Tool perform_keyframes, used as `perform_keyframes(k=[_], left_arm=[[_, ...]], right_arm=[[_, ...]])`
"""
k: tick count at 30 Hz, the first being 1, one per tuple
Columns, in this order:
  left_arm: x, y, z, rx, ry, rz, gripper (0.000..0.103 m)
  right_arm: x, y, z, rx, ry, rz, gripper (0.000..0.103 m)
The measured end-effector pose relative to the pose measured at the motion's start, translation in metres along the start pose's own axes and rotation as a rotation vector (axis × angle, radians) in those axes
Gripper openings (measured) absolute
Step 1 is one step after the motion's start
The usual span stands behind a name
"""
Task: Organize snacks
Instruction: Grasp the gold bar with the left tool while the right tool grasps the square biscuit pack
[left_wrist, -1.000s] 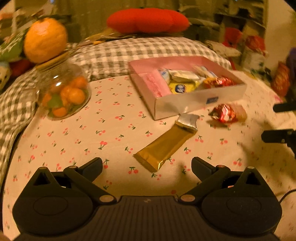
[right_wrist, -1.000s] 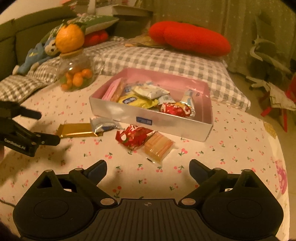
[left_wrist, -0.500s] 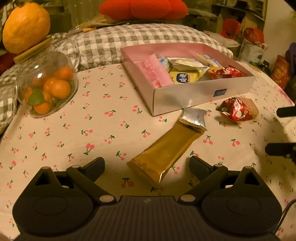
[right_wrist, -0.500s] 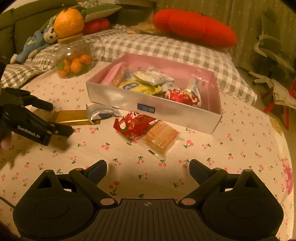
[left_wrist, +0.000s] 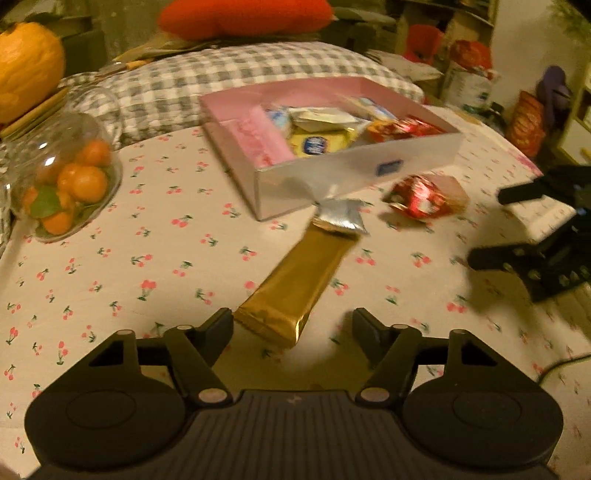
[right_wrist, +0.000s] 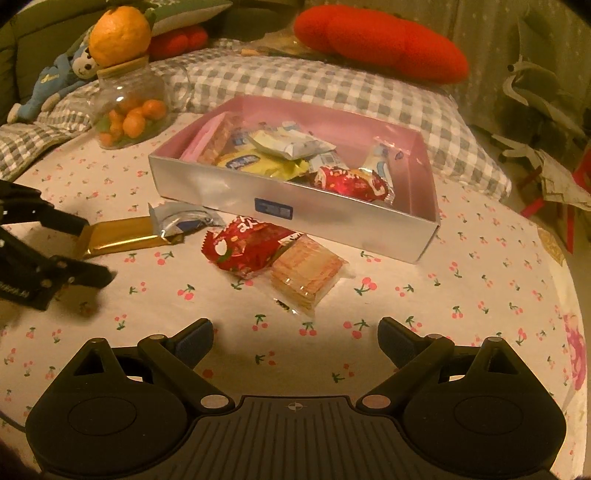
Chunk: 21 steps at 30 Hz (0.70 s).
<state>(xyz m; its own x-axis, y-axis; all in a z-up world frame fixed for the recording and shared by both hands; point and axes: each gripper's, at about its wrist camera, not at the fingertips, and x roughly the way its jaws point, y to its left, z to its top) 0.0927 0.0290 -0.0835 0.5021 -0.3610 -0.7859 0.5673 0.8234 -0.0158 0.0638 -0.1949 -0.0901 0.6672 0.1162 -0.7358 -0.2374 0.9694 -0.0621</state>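
Note:
A pink-lined box (left_wrist: 354, 173) (right_wrist: 221, 192) holds several wrapped snacks. On the cherry-print cloth in front of it lie a gold bar (left_wrist: 295, 284) (right_wrist: 122, 236), a silver packet (left_wrist: 341, 218) (right_wrist: 183, 218), a red packet (left_wrist: 417, 197) (right_wrist: 247, 243) and a clear pack of wafers (right_wrist: 306, 273). My left gripper (left_wrist: 291, 325) (right_wrist: 92, 247) is open, its fingers either side of the gold bar's near end. My right gripper (right_wrist: 295, 336) (left_wrist: 491, 225) is open and empty, just short of the wafers.
A glass jar of small oranges (left_wrist: 62, 177) (right_wrist: 129, 110) with a big orange on its lid stands at the left. A checked pillow (left_wrist: 240, 77) and a red cushion (right_wrist: 380, 40) lie behind the box. The cloth's edge drops off at the right (right_wrist: 569, 295).
My left gripper has moved forward, so the gold bar's near end now lies between its fingers. My right gripper has moved closer to the red packet and wafers.

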Motion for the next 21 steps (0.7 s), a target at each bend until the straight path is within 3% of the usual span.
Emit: perform_keyframes(k=[5,12,16,21], left_arm=[[-0.004,-0.008,-0.002,0.051,0.021,-0.041,0.067],[0.004,-0.012,-0.001,0.038,0.018,-0.019,0.084],[0.009,-0.013,0.005,0.023,0.012,0.001,0.084],[0.013,-0.011,0.011,-0.036,-0.005,0.023,0.076]], right_arm=[[0.004,-0.004,0.001,-0.033,0.009,0.004,0.097],[0.017,-0.016,0.007,0.008,0.016,0.022,0.097],[0.027,-0.025,0.013,0.059,0.017,0.04,0.098],[0.035,-0.03,0.017,0.11,-0.001,0.04,0.099]])
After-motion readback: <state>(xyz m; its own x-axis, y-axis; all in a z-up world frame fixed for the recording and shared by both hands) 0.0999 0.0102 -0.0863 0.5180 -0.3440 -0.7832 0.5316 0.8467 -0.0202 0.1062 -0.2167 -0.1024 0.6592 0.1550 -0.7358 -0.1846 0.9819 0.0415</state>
